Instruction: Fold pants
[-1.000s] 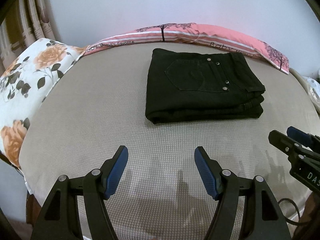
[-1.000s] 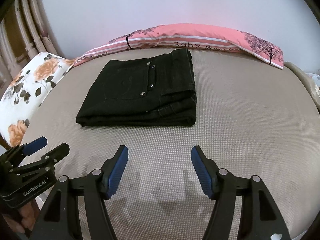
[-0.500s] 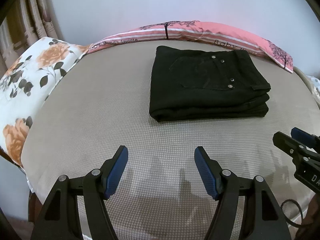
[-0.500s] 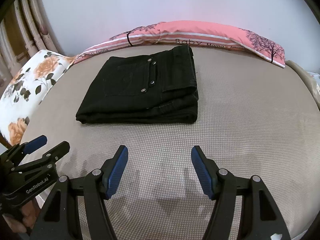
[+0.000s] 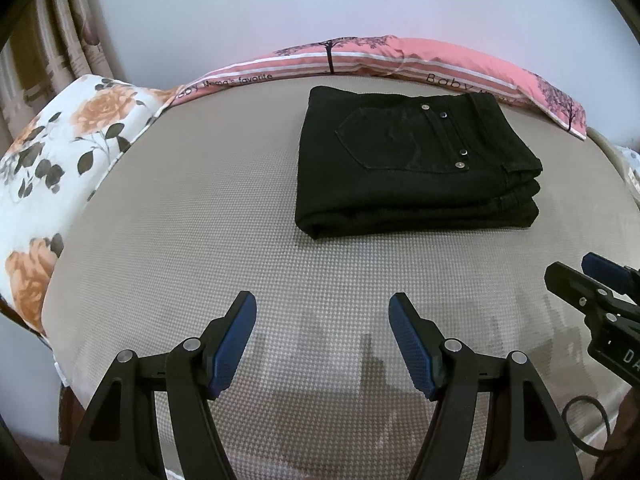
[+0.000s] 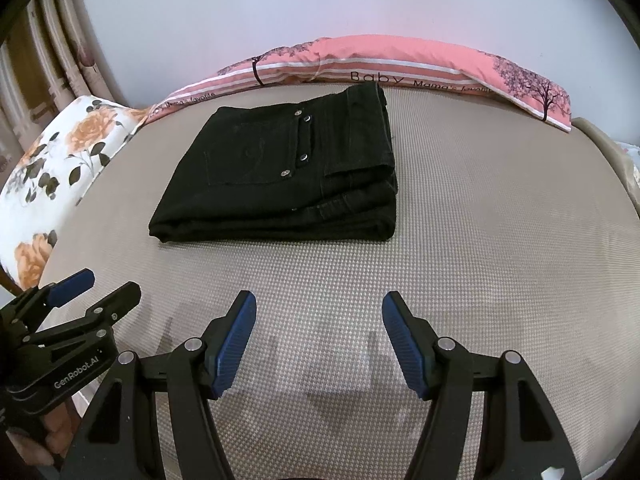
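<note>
Black pants point(image 5: 412, 160) lie folded into a compact stack on the beige bed point(image 5: 200, 220), back pocket and rivets facing up. They also show in the right wrist view point(image 6: 284, 176). My left gripper point(image 5: 322, 320) is open and empty, held above the bed's near edge, well short of the pants. My right gripper point(image 6: 318, 320) is open and empty too, beside the left one. Each gripper shows at the edge of the other's view: the right gripper point(image 5: 588, 280), the left gripper point(image 6: 96, 284).
A pink striped pillow point(image 5: 400, 60) lies along the far edge by the wall. A white floral pillow point(image 5: 52, 160) lies on the left. A curtain point(image 5: 40, 48) hangs at the far left. A cable point(image 5: 588, 424) loops at the lower right.
Both grippers have drifted slightly, so the pants sit a little lower and closer in both views. The pants have not moved. Both grippers stay open.
</note>
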{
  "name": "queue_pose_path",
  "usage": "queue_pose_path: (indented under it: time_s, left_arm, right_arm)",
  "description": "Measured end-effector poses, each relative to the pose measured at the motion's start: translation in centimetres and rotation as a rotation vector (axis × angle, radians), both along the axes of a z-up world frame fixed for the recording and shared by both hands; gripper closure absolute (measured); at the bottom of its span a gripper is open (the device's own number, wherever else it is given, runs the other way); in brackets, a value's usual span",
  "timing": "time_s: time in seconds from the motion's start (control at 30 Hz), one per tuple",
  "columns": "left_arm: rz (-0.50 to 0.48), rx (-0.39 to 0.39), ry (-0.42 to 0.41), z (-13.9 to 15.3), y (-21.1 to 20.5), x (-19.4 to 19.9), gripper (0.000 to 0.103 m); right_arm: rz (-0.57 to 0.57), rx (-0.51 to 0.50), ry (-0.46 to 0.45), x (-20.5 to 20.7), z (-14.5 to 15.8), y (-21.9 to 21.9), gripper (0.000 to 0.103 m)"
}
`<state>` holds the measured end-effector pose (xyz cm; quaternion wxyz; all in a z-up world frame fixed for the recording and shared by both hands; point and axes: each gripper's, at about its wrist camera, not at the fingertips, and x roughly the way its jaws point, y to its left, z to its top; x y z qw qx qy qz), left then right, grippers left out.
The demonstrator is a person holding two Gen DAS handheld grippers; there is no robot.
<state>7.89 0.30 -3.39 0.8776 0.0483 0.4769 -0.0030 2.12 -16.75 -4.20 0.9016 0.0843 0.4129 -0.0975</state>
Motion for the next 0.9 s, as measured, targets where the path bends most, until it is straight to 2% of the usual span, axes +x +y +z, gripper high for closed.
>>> queue_pose_path:
  time_s: [0.9]
  left_arm:
    - [-0.001, -0.004, 0.011, -0.27, 0.27, 0.19, 0.034]
  right_arm:
    - [-0.005, 0.007, 0.016, 0.07, -0.24, -0.25, 0.04]
